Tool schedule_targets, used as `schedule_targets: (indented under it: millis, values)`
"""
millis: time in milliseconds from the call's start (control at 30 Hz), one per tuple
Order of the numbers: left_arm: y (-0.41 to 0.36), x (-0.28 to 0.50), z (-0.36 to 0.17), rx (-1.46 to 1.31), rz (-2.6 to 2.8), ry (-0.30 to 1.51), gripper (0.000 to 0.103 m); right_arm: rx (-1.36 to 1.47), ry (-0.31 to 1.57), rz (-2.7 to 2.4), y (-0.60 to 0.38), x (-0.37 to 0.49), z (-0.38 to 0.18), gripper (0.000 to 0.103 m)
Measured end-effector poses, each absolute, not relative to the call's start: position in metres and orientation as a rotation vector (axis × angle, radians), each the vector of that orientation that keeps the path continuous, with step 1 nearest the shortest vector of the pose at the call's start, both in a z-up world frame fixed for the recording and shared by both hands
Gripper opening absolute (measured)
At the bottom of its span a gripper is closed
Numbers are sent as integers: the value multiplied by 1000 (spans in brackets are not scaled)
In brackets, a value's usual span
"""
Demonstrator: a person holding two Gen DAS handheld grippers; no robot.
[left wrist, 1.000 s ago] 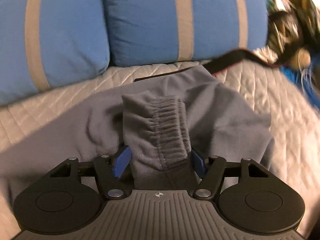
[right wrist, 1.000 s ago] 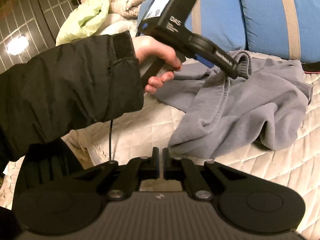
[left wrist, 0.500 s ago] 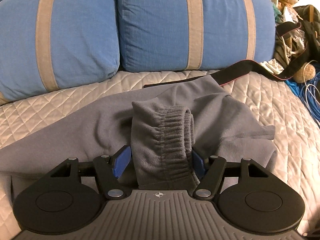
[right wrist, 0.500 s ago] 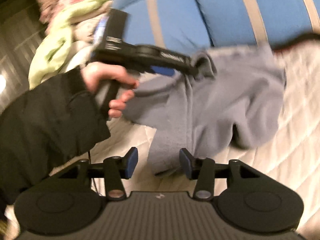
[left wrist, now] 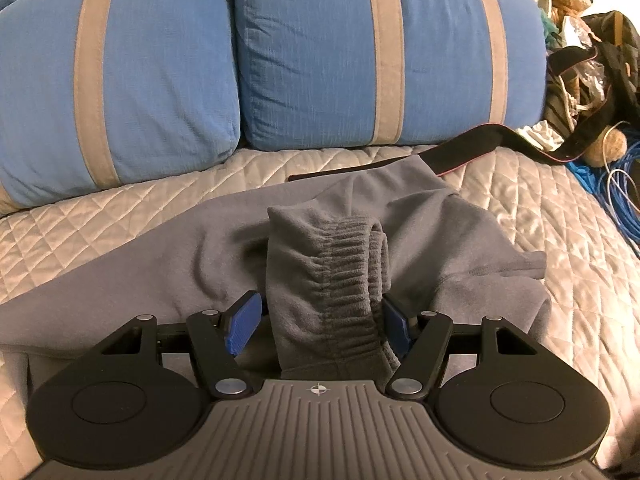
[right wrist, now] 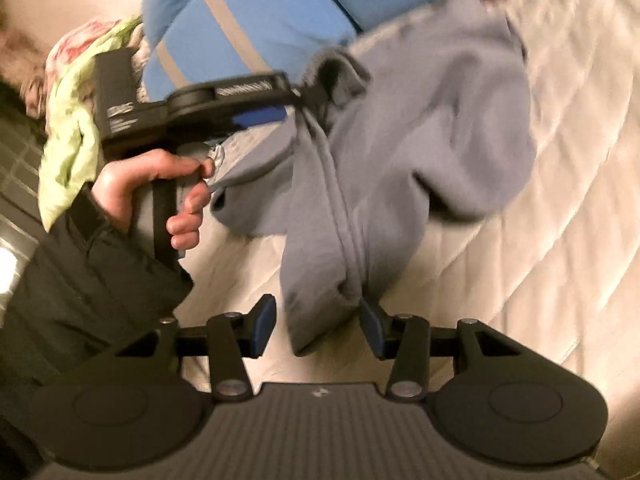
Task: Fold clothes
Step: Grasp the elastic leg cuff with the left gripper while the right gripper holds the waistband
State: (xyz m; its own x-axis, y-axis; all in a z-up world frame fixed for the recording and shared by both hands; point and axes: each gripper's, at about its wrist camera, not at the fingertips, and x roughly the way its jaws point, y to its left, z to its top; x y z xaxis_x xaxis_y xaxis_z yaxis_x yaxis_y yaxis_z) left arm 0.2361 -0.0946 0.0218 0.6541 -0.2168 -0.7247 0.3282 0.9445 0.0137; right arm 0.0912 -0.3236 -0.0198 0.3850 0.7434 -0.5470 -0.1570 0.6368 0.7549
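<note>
**Operator:** Left wrist view, lower centre — my left gripper [left wrist: 322,322] is pinching the bunched elastic waistband [left wrist: 344,276] of the grey sweatpants [left wrist: 432,236], I'd say to anchor that end for the fold.

**Partner:** And your right?

**Operator:** My right gripper [right wrist: 318,326] is spread around a hanging fold, not yet clamped. The pants lie rumpled mid-frame on the quilted bedspread [left wrist: 560,200] — blue pillows [left wrist: 360,52] fill the top.
</note>
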Motion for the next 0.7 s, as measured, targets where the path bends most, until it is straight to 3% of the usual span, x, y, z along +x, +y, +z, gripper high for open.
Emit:
schedule_targets:
  millis: [100,133,300,567,600,667,700]
  values:
    - [-94,235,23,143,-313,795,63,776,1049,633,-328,97,-28,25]
    - [-95,235,24,138,-316,791,63,768,1041,639,-327,97,-26,10]
    - [-112,229,31,163,-358,752,64,552,912,729,-304,77,-1,8]
    - [-169,236,7,507,-265,750,61,397,868,776,-278,58,7,8]
    - [-174,237,2,550,-249,757,58,392,865,776,-279,58,8,8]
    - [-182,237,-8,640,-214,763,29,388,863,774,-280,58,9,8]
    - [-185,236,-12,686,-196,762,23,386,863,773,-281,58,10,8]
